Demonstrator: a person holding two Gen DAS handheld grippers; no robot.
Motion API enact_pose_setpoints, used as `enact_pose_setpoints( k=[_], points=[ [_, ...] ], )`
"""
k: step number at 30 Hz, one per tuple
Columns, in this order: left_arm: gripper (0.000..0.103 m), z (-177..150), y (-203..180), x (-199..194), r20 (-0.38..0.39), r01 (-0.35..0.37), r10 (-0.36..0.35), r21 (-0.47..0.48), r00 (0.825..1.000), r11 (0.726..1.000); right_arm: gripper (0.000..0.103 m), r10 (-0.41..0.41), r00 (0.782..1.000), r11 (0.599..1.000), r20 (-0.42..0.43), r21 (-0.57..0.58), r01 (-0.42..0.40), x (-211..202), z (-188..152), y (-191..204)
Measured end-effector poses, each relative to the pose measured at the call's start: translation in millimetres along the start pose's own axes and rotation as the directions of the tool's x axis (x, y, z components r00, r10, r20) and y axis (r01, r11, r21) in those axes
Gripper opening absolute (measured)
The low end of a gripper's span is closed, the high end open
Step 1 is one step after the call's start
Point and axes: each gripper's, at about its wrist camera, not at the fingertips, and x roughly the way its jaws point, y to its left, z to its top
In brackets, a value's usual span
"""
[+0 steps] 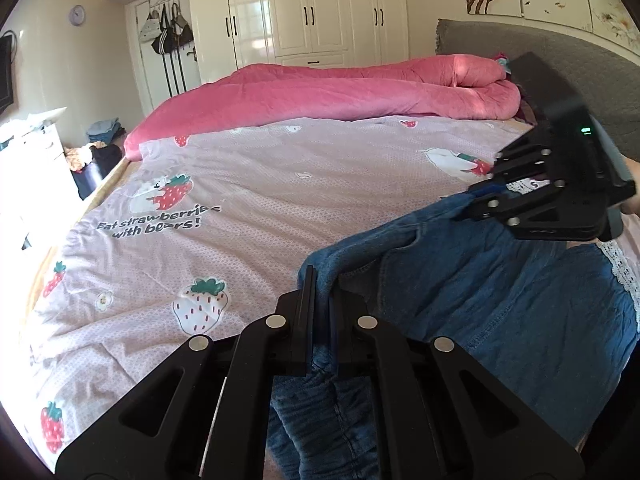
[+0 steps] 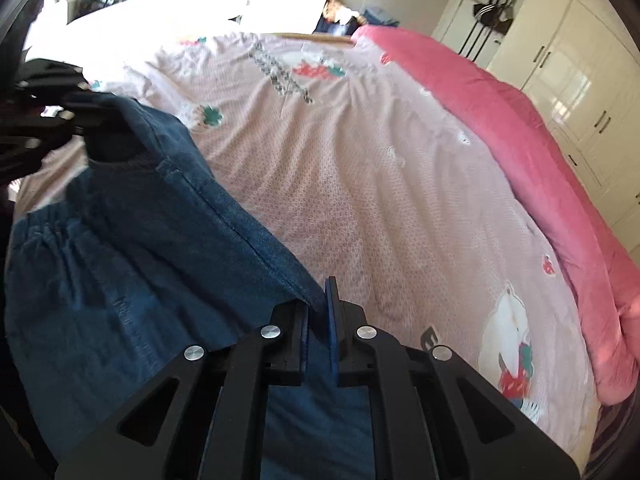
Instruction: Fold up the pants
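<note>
Blue denim pants [image 1: 500, 296] hang lifted above the bed, stretched between my two grippers. My left gripper [image 1: 322, 292] is shut on one corner of the fabric. My right gripper [image 2: 320, 304] is shut on another edge of the pants [image 2: 132, 216], whose elastic waistband shows at the left. The right gripper also shows in the left wrist view [image 1: 480, 196], at the upper right, pinching the cloth. The left gripper shows in the right wrist view [image 2: 76, 120], at the upper left, holding the far corner.
Below lies a bed with a pink strawberry-print sheet [image 1: 240, 208]. A rolled pink quilt [image 1: 340, 88] lies along its far side. A grey headboard [image 1: 540, 48] and white wardrobes [image 1: 304, 8] stand behind.
</note>
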Motion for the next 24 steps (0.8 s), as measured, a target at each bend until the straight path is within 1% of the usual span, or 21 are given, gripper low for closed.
enact_pose_setpoints(
  k=[2, 5, 9, 10, 13, 16, 17, 21, 24],
  points=[
    [0.001, -5, -3, -7, 0.011, 0.017, -0.017, 0.006, 1.000, 1.000, 0.006, -0.016, 0.999, 1.000, 0.028, 0.026, 0.015, -22, -9, 9],
    [0.002, -14, -12, -23, 0.036, 0.037, -0.038, 0.024, 0.999, 0.999, 0.006, -0.027, 0.999, 0.997, 0.046, 0.079, 0.024, -48, -24, 25],
    [0.003, -30, -26, -51, 0.055, 0.055, -0.057, 0.036, 0.997, 0.998, 0.006, -0.010, 0.998, 0.991, 0.065, 0.131, 0.002, -78, -51, 56],
    [0.003, -34, -28, -56, 0.060, 0.057, -0.059, 0.039, 0.996, 0.998, 0.006, 0.006, 0.997, 0.989, 0.072, 0.148, -0.017, -85, -60, 66],
    [0.004, -52, -37, -76, 0.061, 0.062, -0.065, 0.051, 0.996, 0.997, 0.007, 0.032, 0.996, 0.984, 0.081, 0.174, -0.046, -93, -80, 91],
    [0.005, -73, -42, -90, 0.024, 0.067, -0.069, 0.056, 0.997, 0.996, 0.007, 0.081, 0.993, 0.977, 0.082, 0.190, -0.095, -95, -95, 115],
    [0.005, -83, -44, -92, -0.008, 0.062, -0.062, 0.068, 0.998, 0.996, 0.007, 0.087, 0.993, 0.977, 0.081, 0.190, -0.101, -96, -99, 122],
    [0.005, -106, -46, -96, -0.080, 0.054, -0.047, 0.088, 0.996, 0.995, 0.010, 0.139, 0.988, 0.967, 0.060, 0.208, -0.149, -89, -112, 146],
    [0.005, -117, -47, -100, -0.114, 0.064, -0.054, 0.092, 0.992, 0.994, 0.010, 0.141, 0.989, 0.966, 0.042, 0.212, -0.147, -82, -118, 159]
  ],
)
